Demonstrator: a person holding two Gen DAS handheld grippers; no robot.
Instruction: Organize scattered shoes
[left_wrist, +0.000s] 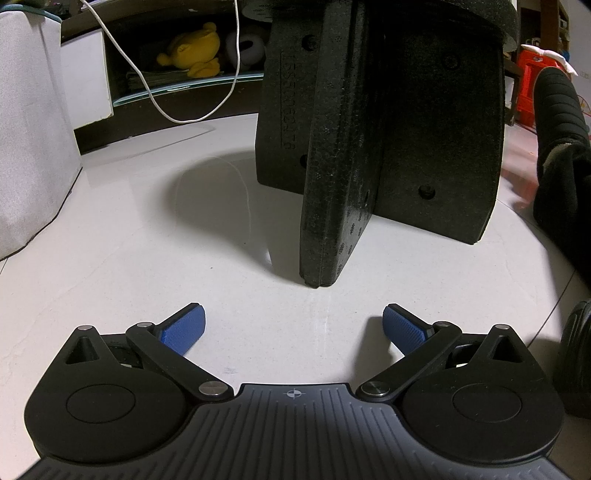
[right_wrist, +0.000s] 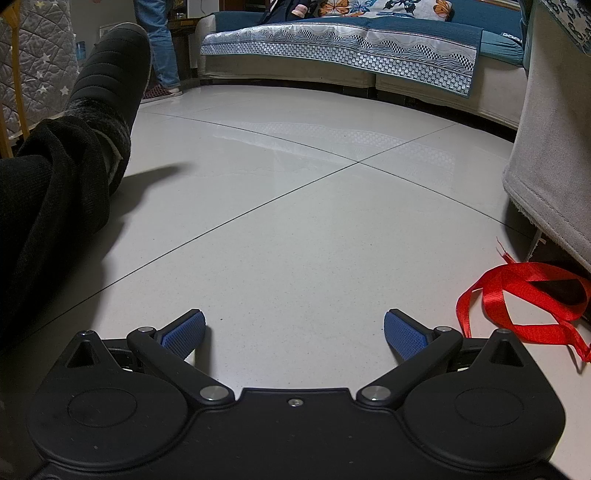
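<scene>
Two grippers, both low over the floor, both empty. Left gripper (left_wrist: 293, 325): jaws spread wide, blue pads (left_wrist: 183, 328) touching nothing, only pale floor (left_wrist: 147, 221) between them. Right gripper (right_wrist: 294, 326): same, jaws wide apart, nothing held, bare tile ahead.

Outward from the left one: a black foam stand (left_wrist: 369, 147) sits straight ahead, near the tips. Behind it a white cable (left_wrist: 155, 92) hangs down and a yellow plush toy (left_wrist: 195, 50) sits on a low shelf. At the right edge, a black padded shoe (left_wrist: 557, 110) worn on the person's outstretched foot; a dark rounded shape at the lower right edge may be a shoe, can't tell.

Outward from the right one: a red ribbon (right_wrist: 524, 295) lies loose just beside the right pad; a sofa (right_wrist: 351, 48) is far back.

No loose shoe clearly in either view, so the task looks barely started or both grippers are aimed away from it.

Risks, as I judge them: the left gripper pushing forward would bump the foam stand and tip it; the right one sweeping sideways could snag the ribbon in the linkage; grabbing the worn shoe by mistake.
</scene>
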